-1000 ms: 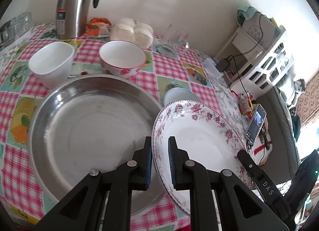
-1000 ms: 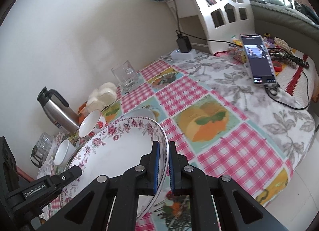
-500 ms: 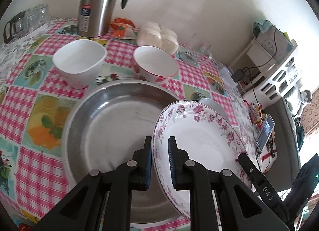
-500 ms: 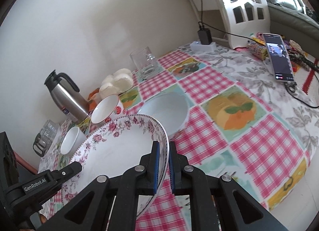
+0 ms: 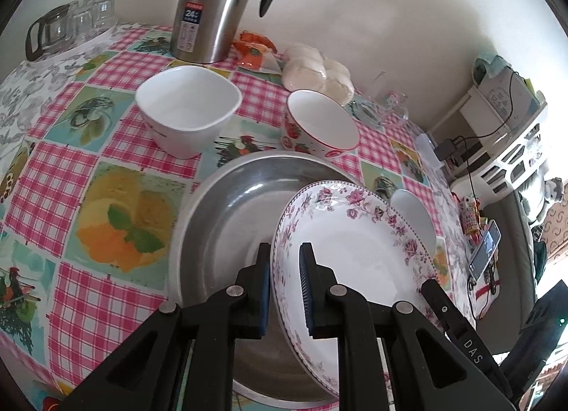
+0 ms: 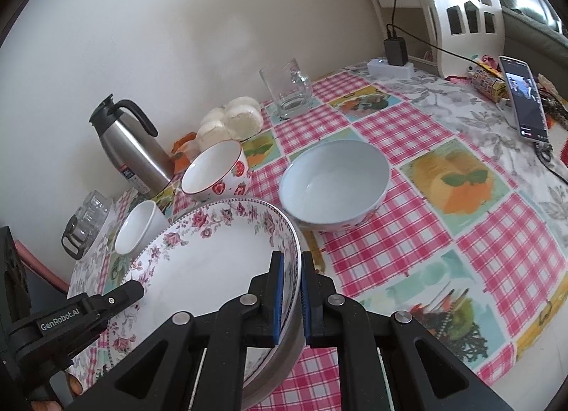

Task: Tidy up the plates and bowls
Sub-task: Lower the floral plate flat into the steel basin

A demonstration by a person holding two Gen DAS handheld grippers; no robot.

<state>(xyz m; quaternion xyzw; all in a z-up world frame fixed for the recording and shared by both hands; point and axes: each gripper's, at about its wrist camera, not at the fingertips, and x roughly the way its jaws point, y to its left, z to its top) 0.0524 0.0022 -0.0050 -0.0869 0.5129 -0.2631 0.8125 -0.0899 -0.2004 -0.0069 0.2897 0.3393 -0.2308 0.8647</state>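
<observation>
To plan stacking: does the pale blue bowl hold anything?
No, the pale blue bowl stands empty on the checked tablecloth in the right wrist view.

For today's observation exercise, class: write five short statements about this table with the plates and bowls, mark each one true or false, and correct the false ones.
1. Both grippers grip the rim of the floral plate, the left gripper on one side and the right gripper on the other. True.
2. The floral plate is over the steel pan. True.
3. The strawberry bowl holds soup. False: it is empty.
4. The steel thermos lies on its side. False: it stands upright near the wall.
5. The pale blue bowl is stacked inside the square white bowl. False: they stand apart on the tablecloth.
</observation>
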